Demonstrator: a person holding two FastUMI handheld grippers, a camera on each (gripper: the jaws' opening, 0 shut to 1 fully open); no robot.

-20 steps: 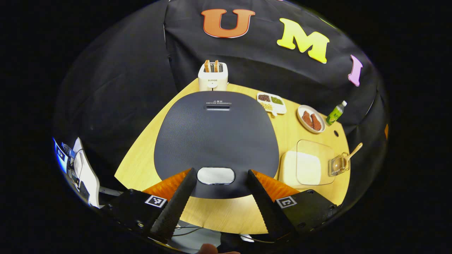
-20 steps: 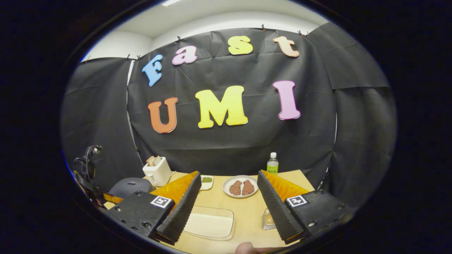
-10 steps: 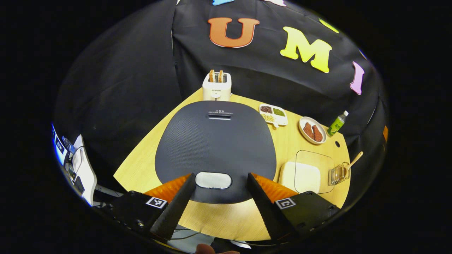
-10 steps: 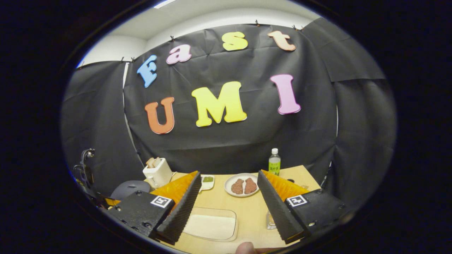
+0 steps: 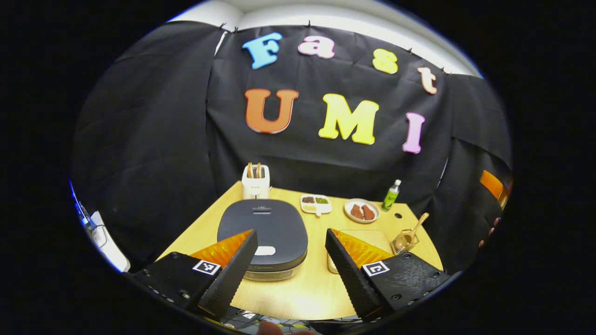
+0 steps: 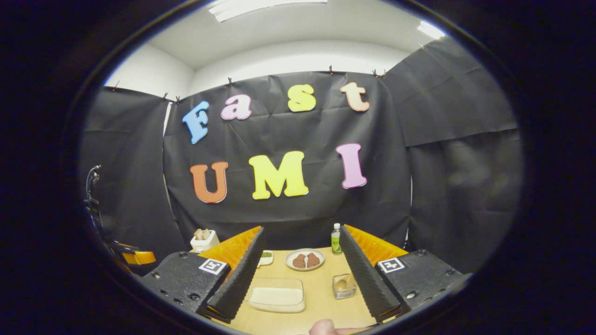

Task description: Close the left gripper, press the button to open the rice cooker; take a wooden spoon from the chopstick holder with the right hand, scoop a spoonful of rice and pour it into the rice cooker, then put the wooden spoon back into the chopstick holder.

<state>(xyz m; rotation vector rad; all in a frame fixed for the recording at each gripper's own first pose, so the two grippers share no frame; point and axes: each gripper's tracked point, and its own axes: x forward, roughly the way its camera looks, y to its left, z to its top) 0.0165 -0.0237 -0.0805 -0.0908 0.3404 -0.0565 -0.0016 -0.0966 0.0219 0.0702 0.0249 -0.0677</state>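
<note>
Wooden spoon near the table's right edge looks light and stiff, grab its handle; both grippers spread, holding nothing.

1. The left gripper's fingers cover part of the rice tray.
2. The right gripper's finger hides part of the divided dish.

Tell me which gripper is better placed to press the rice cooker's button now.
Left. In the left gripper view the closed rice cooker lies ahead of the left gripper, its button just beyond the left fingertip. The jaws are open and must close first. The right gripper faces the rice container instead.
</note>
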